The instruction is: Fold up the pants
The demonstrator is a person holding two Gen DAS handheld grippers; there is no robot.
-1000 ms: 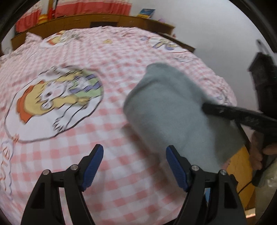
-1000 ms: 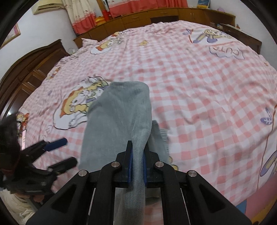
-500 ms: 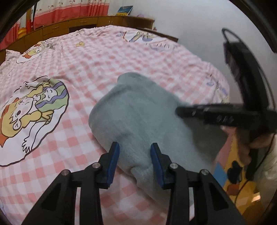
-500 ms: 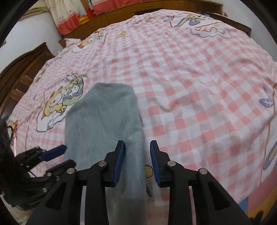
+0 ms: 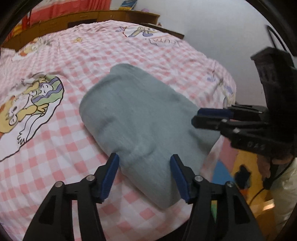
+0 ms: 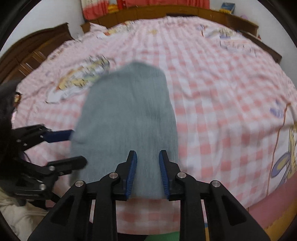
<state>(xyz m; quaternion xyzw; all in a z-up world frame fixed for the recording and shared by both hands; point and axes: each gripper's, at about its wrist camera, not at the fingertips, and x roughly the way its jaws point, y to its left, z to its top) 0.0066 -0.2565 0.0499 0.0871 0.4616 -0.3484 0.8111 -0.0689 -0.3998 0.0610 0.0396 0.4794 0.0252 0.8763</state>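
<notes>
Folded grey pants (image 5: 141, 118) lie, seemingly flat, on the checked bedsheet (image 5: 55, 163).

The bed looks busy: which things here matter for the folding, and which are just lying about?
For the job:
grey pants
left gripper, fingers opening
right gripper, fingers closing

Just lying about:
pink checked bedsheet
blue book
red curtains

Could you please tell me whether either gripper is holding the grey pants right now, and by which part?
Neither: left gripper is opening, right gripper closing, both gapped over the pants near edge.
</notes>
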